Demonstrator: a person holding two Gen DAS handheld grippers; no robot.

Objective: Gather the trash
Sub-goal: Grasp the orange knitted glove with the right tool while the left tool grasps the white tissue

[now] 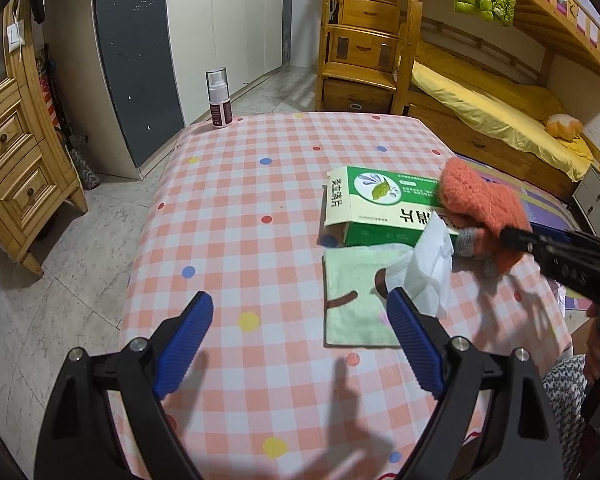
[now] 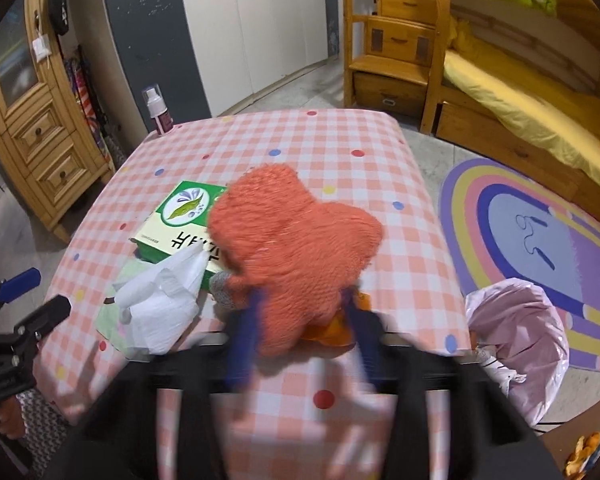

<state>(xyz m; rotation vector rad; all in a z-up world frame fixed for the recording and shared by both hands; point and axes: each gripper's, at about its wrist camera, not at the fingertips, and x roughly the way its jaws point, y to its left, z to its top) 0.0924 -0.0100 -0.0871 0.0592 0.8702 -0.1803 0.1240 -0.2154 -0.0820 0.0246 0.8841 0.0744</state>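
Two grippers are working over a table (image 1: 260,184) that is wearing a pink-and-white checked cloth dotted with coloured spots. The left gripper (image 1: 300,314) is hanging wide apart with nothing between its blue pads, above the near part of the cloth. The right gripper (image 2: 300,312) is clamping a fuzzy orange glove (image 2: 292,248). Beside the glove, a white tissue (image 1: 430,264) is lying crumpled over a pale green cloth (image 1: 352,300), touching a green carton (image 1: 380,208). A spray bottle (image 1: 219,98) is standing at the far corner. A pink-lined trash bag (image 2: 518,328) is sitting on the floor near a rainbow rug (image 2: 540,248), with wooden bunk beds (image 1: 480,112) standing beyond.
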